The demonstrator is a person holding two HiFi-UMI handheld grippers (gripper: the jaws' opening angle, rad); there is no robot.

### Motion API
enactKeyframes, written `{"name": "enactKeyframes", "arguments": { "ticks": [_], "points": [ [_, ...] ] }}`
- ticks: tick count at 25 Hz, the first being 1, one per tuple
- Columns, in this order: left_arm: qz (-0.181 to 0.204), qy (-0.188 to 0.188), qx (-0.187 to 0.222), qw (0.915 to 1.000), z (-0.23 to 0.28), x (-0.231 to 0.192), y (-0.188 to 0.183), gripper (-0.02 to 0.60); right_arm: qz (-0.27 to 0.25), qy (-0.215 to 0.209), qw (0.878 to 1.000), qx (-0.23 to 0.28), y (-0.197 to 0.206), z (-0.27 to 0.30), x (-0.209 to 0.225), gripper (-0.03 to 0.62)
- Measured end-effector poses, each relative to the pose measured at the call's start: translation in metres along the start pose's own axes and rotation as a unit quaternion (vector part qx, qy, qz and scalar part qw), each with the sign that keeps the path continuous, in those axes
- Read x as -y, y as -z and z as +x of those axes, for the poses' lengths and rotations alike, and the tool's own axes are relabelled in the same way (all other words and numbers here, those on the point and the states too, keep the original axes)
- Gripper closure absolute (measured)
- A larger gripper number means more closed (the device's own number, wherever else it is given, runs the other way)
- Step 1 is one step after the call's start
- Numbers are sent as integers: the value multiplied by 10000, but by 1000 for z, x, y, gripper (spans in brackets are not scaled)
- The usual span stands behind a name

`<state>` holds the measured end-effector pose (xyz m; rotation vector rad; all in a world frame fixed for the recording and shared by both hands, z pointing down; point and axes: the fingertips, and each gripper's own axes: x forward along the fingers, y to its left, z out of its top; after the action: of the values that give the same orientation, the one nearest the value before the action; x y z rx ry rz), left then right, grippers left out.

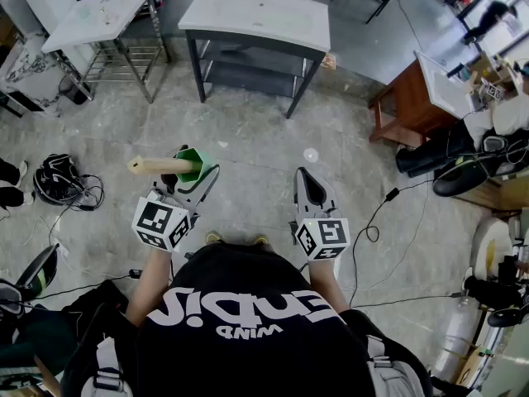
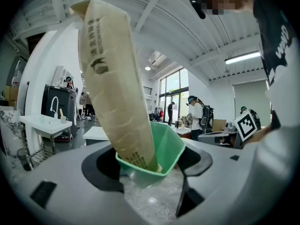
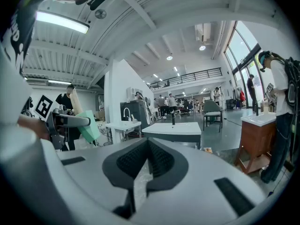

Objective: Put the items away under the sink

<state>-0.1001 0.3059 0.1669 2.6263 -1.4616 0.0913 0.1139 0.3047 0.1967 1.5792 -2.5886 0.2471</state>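
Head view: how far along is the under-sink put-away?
Done: nothing visibly stored; the shelves under the dark grey sink stand look bare. In hand: the left gripper is shut on a green cup holding a beige packet; the right gripper is shut and empty. Left: walk to the sink stand and set the cup on a shelf.
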Motion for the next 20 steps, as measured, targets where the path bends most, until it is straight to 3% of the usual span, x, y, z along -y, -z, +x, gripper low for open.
{"name": "enactKeyframes", "arguments": {
  "ticks": [20],
  "points": [
    [-79, 63, -112, 9999, -7, -3, 9, 233, 288, -121, 9995, 18, 8, -3, -18, 576]
  ]
}}
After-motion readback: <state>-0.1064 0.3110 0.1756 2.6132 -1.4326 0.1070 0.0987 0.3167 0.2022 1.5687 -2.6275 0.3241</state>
